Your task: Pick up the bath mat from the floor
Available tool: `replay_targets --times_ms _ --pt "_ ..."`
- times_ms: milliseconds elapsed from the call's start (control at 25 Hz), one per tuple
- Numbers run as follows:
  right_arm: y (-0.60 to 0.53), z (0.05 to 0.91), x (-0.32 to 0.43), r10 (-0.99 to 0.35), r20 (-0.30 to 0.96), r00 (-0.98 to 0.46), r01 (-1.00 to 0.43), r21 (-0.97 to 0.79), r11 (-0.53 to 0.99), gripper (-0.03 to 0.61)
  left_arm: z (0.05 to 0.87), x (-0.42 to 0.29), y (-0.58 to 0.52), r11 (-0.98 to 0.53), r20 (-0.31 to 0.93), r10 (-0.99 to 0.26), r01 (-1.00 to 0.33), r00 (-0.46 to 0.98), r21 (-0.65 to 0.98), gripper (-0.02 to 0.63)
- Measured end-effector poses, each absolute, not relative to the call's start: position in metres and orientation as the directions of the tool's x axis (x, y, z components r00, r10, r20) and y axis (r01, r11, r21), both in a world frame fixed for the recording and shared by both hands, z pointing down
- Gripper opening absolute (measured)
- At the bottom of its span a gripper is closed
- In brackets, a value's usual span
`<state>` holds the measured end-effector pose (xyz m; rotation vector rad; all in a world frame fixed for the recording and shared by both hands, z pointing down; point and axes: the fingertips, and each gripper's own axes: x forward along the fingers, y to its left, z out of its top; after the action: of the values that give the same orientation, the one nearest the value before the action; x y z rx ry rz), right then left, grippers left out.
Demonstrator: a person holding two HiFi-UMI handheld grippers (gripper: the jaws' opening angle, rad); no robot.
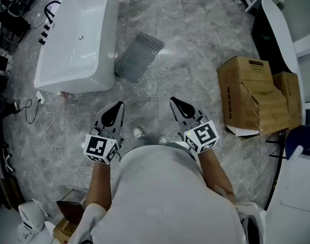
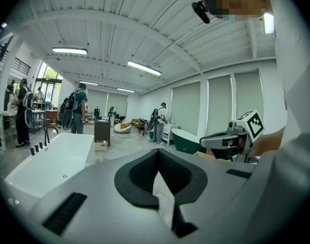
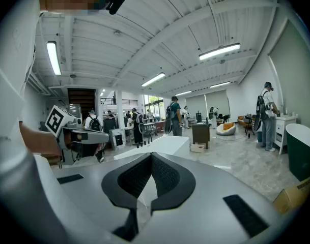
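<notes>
The grey perforated bath mat (image 1: 139, 56) lies flat on the marble floor next to the white bathtub (image 1: 78, 37), well ahead of both grippers. My left gripper (image 1: 118, 104) is held out in front of the person's body, shut with nothing in it. Beside it my right gripper (image 1: 172, 101) is also shut and empty. Both point nearly level, far above the mat. In the left gripper view the shut jaws fill the lower frame with the right gripper (image 2: 231, 136) at the side. The right gripper view shows the left gripper (image 3: 76, 133) beside its shut jaws. The mat is out of both gripper views.
A torn cardboard box (image 1: 254, 95) stands on the floor to the right. A dark green bathtub (image 1: 277, 32) sits at the far right. White cables (image 1: 58, 146) trail on the floor at the left. Several people stand far off in the room (image 2: 76, 113).
</notes>
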<state>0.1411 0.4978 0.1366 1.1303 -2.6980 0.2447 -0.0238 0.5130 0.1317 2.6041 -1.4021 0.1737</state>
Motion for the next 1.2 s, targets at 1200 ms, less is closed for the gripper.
replay_targets --times_ms 1200 --pt "0.388 0.178 0.021 -0.692 0.328 -0.643 -0.749 -0.084 0.657 0.026 0.177 -0.159 0.423 -0.518 0.249 -0.805 -0.843 0.539 0.148 0.017"
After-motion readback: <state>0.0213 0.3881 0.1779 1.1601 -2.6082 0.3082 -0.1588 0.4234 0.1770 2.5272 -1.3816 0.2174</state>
